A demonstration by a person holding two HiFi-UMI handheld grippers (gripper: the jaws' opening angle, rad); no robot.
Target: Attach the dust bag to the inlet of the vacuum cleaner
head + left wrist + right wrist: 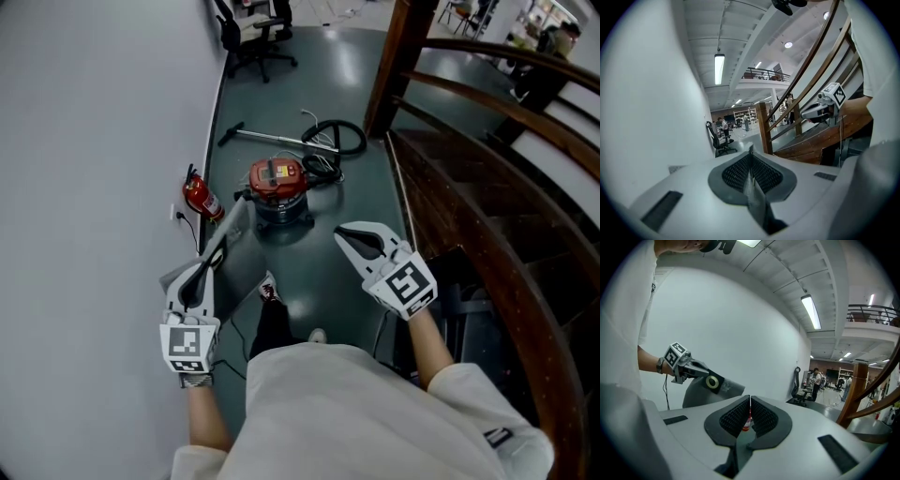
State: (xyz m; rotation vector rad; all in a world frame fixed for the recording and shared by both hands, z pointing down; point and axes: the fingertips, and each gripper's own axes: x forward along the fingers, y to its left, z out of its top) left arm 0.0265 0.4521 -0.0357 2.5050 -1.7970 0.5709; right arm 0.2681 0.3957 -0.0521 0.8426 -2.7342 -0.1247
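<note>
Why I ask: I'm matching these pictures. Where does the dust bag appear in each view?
Head view: dust bag left of centre, in the left gripper.
Left gripper view: bottom centre, grey sheet pinched between the jaws.
Right gripper view: middle left.
Shared landmark: black office chair.

In the head view your pale shirt (356,412) hides whatever lies beneath both arms, and the red-lidded drum vacuum cleaner (278,187) is too small to show its inlet. Only a thin edge of the grey fabric dust bag (756,197) shows between your left gripper (751,152) jaws. The red fire extinguisher (746,423) is a mere sliver seen through your right gripper (750,399).
</note>
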